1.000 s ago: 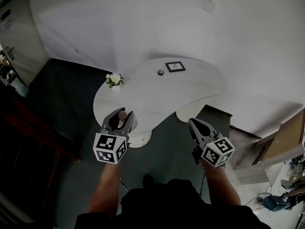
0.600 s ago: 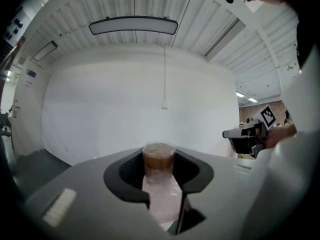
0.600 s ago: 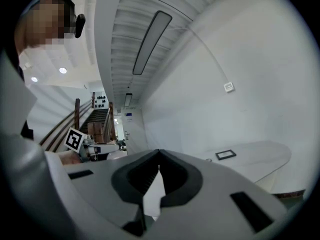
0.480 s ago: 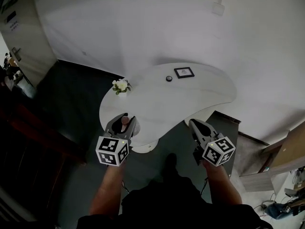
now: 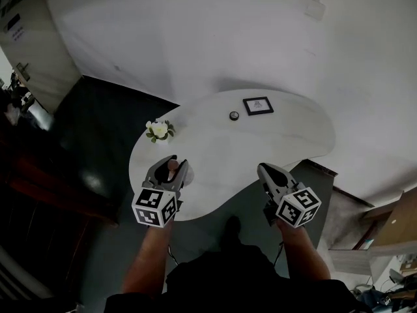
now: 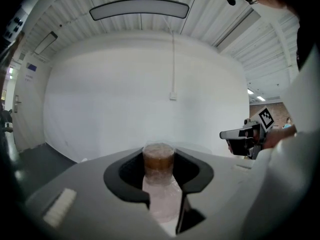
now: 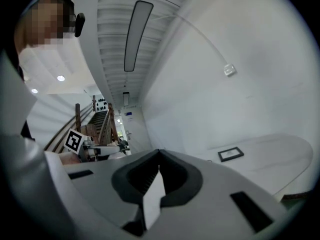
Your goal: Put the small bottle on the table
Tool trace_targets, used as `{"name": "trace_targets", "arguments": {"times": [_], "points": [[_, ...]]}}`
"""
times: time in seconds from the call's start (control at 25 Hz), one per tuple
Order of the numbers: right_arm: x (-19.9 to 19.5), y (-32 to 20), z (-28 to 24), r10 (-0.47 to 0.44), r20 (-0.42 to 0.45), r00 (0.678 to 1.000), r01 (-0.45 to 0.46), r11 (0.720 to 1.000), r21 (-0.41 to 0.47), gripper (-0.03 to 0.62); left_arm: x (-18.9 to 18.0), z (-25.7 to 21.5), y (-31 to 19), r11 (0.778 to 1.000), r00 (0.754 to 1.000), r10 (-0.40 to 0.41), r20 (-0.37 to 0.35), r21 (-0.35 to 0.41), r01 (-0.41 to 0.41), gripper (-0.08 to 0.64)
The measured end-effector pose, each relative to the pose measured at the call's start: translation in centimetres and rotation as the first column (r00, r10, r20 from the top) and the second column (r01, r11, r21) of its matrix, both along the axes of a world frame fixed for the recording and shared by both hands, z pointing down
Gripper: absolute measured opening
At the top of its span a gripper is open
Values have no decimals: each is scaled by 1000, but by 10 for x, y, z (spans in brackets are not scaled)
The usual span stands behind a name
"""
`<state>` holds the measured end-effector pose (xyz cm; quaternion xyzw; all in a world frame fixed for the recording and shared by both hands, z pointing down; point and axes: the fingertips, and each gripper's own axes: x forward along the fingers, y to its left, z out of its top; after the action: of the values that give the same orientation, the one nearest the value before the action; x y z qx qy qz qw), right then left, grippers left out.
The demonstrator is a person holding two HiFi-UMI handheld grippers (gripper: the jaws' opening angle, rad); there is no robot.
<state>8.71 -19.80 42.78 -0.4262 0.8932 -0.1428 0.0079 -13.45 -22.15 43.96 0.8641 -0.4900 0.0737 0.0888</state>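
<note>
Pinching the small bottle [image 6: 159,170] upright between its jaws, the left claw [image 5: 170,164] hovers over the near-left edge of the white desk [image 5: 273,142]. The bottle is cloudy-clear, pale below and brown at the top. The right claw [image 7: 159,155] is pressed together, holding nothing. Print on the far picture frame [image 5: 258,105] is too small to read.

I'm looking into what seems to be an office lobby or reception area. A white kidney-shaped table [image 5: 260,149] is standing on a dark grey floor [image 5: 98,129] by a bare white wall [image 5: 215,38], carrying a small black-framed sign [image 5: 258,105] and a little vase of white flowers [image 5: 158,130]. Overhead, a white slatted ceiling [image 7: 112,29] with a long oblong lamp [image 7: 134,34] is showing, and a wooden staircase [image 7: 102,119] is rising in the background.
</note>
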Motion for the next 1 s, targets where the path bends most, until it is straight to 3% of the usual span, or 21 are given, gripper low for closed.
{"name": "trace_targets", "arguments": {"times": [0.44,0.72,1.0], "points": [[22,-109,22,-94,18,995,95,994,-48,11,37,11,-93,997,997,-71,26,-35,71,138],[17,-128,29,-127,10,992,127,990,-65,11,48,12,-110,997,997,-69,20,-23,70,138],[1,-134,17,-101,-16,995,100,994,-54,11,33,4,-118,999,999,-37,6,3,37,138]]}}
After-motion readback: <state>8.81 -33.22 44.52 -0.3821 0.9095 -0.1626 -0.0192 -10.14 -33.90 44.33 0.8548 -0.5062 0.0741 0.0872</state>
